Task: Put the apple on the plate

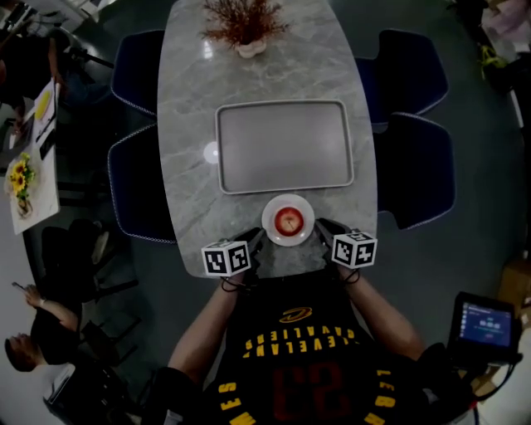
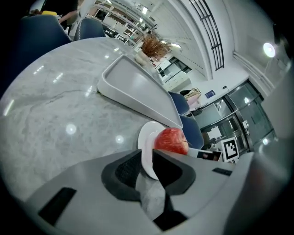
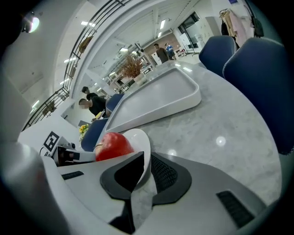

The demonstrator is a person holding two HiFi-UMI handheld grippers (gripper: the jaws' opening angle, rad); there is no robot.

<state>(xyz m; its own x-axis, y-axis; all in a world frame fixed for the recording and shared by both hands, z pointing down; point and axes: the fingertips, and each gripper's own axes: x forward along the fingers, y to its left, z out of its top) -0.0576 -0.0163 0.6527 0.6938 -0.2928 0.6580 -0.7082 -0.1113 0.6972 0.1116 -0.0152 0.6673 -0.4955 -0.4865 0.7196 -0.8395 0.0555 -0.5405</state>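
your bench (image 1: 191, 124) fills the upper centre, with the grey tray (image 1: 284, 145) on it. just below the tray, the white plate (image 1: 270, 222) holds the apple (image 1: 288, 221). your left tool (image 1: 258, 237) and right tool (image 1: 322, 229) each clench the plate's rim.

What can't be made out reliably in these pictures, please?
- Part of the plate rim: inside the left gripper jaws, left gripper view; inside the right gripper jaws, right gripper view.
- The apple underside: behind plate rim, both gripper views.
- Jaw contact: too dark, small, head view.
- The plant top: cut by head view's upper edge.
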